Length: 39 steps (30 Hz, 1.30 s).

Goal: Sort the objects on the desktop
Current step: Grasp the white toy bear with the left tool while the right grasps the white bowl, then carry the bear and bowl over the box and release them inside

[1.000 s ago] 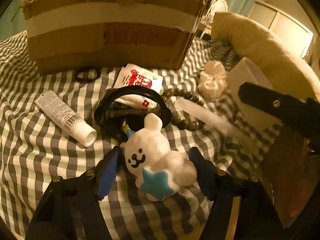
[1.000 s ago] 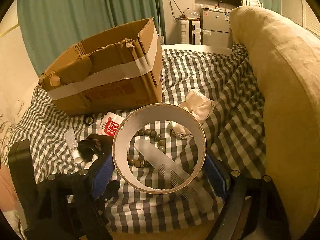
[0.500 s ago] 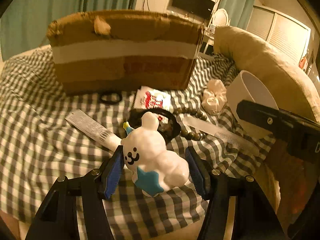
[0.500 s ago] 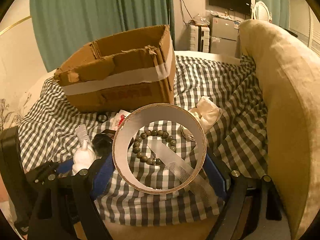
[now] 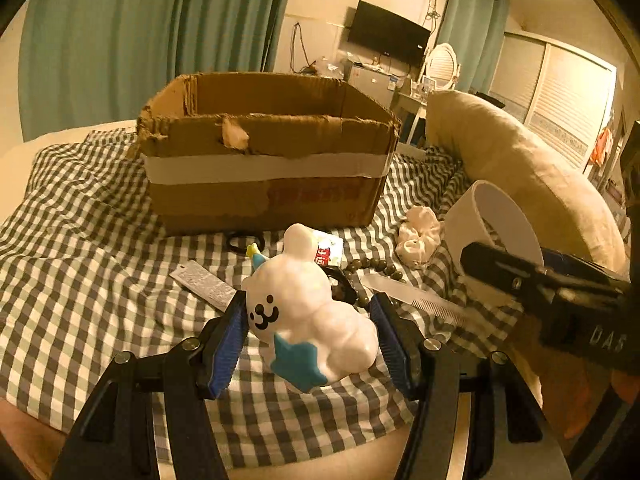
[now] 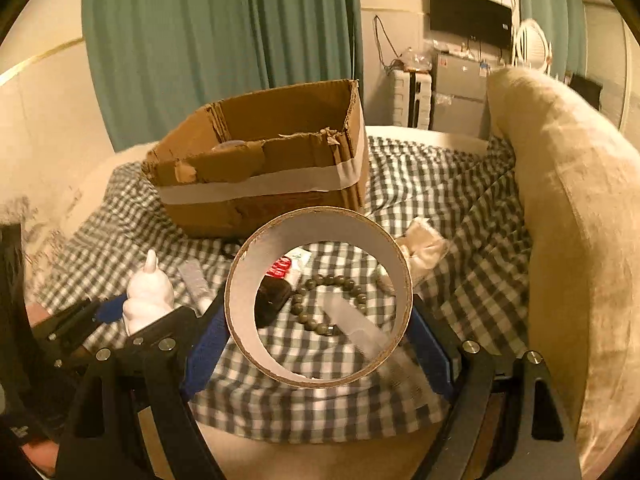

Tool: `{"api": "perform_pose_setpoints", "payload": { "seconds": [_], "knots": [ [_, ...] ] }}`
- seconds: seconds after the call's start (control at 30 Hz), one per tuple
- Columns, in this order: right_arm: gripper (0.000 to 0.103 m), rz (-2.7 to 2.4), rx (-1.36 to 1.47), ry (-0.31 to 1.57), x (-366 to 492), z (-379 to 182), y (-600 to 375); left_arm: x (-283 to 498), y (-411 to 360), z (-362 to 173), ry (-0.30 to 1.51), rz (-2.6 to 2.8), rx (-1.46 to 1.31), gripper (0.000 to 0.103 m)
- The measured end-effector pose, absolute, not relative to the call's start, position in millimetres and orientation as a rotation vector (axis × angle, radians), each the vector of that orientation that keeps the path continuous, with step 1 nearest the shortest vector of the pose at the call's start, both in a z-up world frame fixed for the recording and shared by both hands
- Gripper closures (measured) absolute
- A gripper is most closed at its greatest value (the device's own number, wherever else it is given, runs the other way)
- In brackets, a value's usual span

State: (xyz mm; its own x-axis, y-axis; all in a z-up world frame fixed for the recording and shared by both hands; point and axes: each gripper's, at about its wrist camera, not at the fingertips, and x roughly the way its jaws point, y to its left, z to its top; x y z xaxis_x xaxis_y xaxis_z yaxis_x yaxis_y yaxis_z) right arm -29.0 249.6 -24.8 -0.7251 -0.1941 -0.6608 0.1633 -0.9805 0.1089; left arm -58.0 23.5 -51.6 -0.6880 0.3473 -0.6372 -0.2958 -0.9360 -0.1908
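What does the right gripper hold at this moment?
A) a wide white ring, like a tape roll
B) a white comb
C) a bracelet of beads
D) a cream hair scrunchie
A: the right gripper has its blue pads on both sides of the white ring, raised above the checkered cloth; through its hole the bead bracelet and comb lie below.

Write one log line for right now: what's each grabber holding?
left gripper: shut on white bear toy | right gripper: shut on tape ring | both lifted off checked cloth | cardboard box: ahead, open
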Motion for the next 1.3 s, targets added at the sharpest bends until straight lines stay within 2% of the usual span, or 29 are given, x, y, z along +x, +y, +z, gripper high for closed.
{"api": "perform_pose_setpoints", "payload": {
  "seconds": [0.47,0.77,1.0,1.1,1.13,1.2,1.3],
  "knots": [
    [0.02,-2.701,0.923,-0.143,-46.5,22.1,251.0,-79.0,-2.4,3.4,-0.205,2.678,-0.851,0.04],
    [0.02,-2.666,0.787,-0.083,-130.7,74.5,231.2,-167.2,3.5,52.7,-0.171,2.654,-0.74,0.04],
    [0.02,-2.61,0.818,-0.031,-200.5,57.9,213.0,-242.8,1.4,30.8,-0.093,2.615,-0.849,0.04],
    [0.018,-2.589,0.836,-0.064,-213.8,44.2,210.8,-260.0,1.4,14.2,-0.08,2.628,-0.898,0.04],
    [0.018,-2.571,0.847,-0.075,-220.9,41.4,209.2,-261.0,1.7,8.4,-0.062,2.635,-0.912,0.036],
    [0.009,-2.575,0.857,-0.056,-227.5,38.3,205.0,-262.1,3.3,1.3,-0.018,2.664,-0.94,0.008],
    [0.005,-2.648,0.792,-0.028,-223.5,44.6,204.7,-257.3,-2.4,5.1,-0.007,2.718,-0.891,0.004]
  ]
}}
